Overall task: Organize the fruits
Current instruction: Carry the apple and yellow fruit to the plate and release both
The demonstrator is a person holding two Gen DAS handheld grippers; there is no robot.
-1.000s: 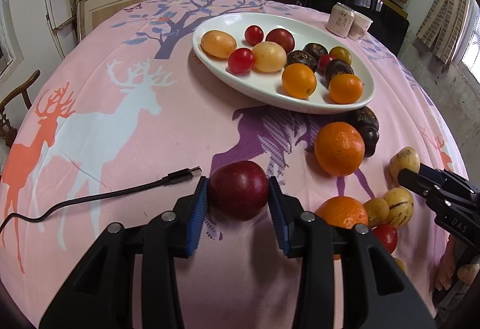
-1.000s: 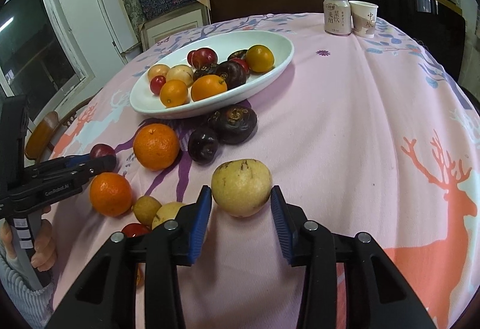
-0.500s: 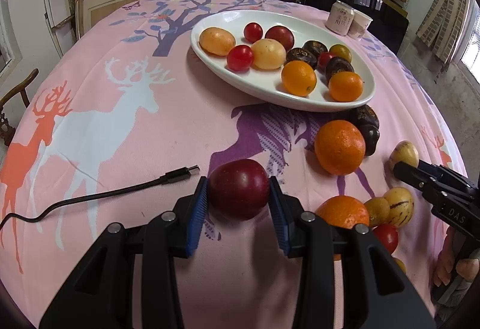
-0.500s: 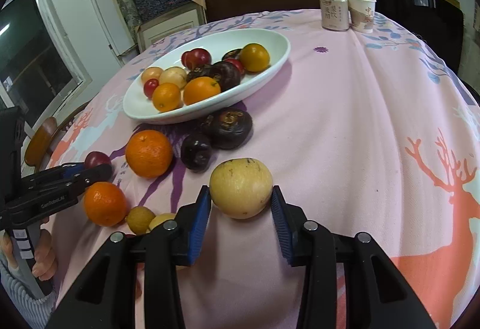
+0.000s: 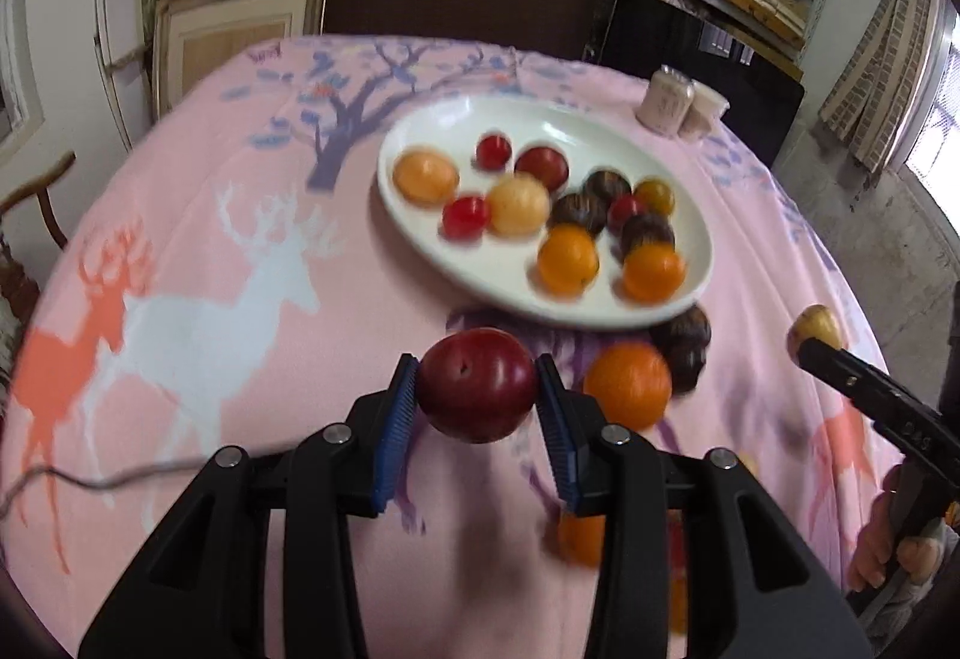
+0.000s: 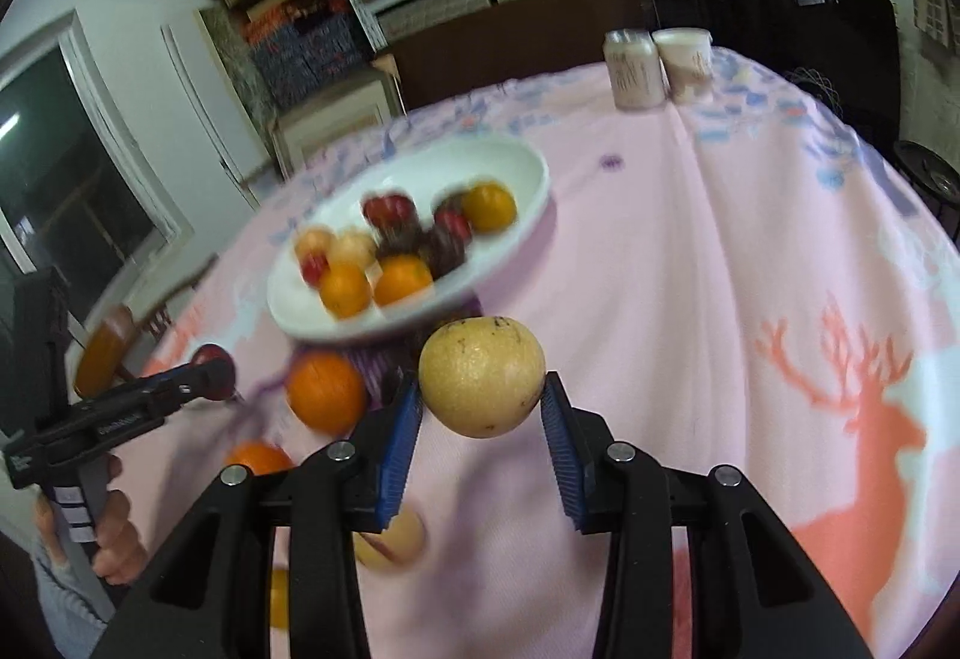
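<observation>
Left gripper [image 5: 477,398]: your blue pads pinch the round dark-red plum [image 5: 477,384] at its widest part, off the cloth, just short of the near rim of the white oval ceramic plate [image 5: 420,245].
Right gripper [image 6: 480,407]: its jaws clamp the round pale-yellow speckled pear [image 6: 482,376] across the middle, also in the air, just in front of the plate's near rim.
Handling, plum: smooth, glossy skin, likely slippery and soft; keep the pinch on its widest part and gentle, or it may bruise or squirt out.
Handling, pear: looks firmer and heavier; hold it level.
Loose fruit: a big orange [image 5: 627,385] and dark round fruits lie on the pink deer-print tablecloth [image 5: 198,215], beside the plate's near rim.
Plate space: the bare patch at its left end looks safest for you.
</observation>
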